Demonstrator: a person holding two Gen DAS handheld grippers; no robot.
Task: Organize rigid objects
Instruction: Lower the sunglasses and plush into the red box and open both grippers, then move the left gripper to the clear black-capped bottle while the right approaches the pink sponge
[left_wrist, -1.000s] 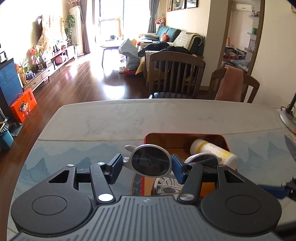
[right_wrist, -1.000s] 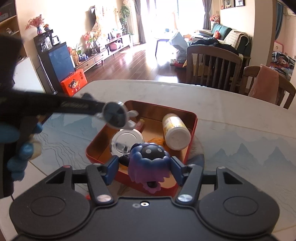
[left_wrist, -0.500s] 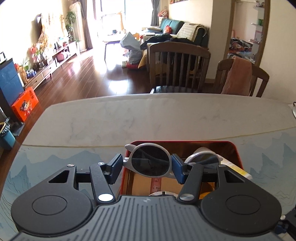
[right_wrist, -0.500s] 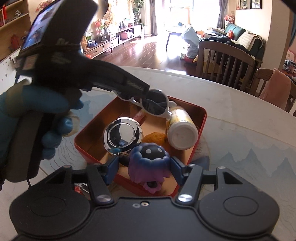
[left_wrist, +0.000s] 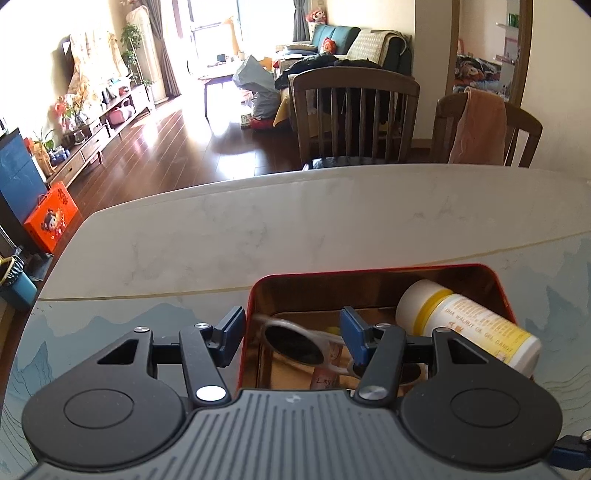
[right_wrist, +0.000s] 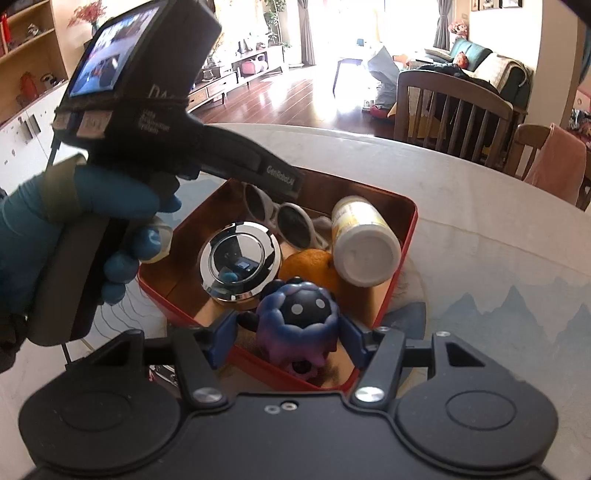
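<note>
Ahead of the black tongs with blue pads, the red tin (right_wrist: 406, 236) holds white-framed dark sunglasses (right_wrist: 291, 221), a white-and-yellow bottle (right_wrist: 364, 240), a chrome disc (right_wrist: 240, 258), an orange fruit (right_wrist: 310, 264), and a purple-blue white-dotted figure (right_wrist: 299, 325).

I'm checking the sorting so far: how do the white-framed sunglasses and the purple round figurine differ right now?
The white-framed sunglasses lie loose inside the red tin box, between the open jaws of the left gripper; the purple round figurine is clamped in the right gripper over the tin's near rim. The sunglasses are flat and dark-lensed; the figurine is bulbous with white dots. Both are rigid items at the same tin.
</note>
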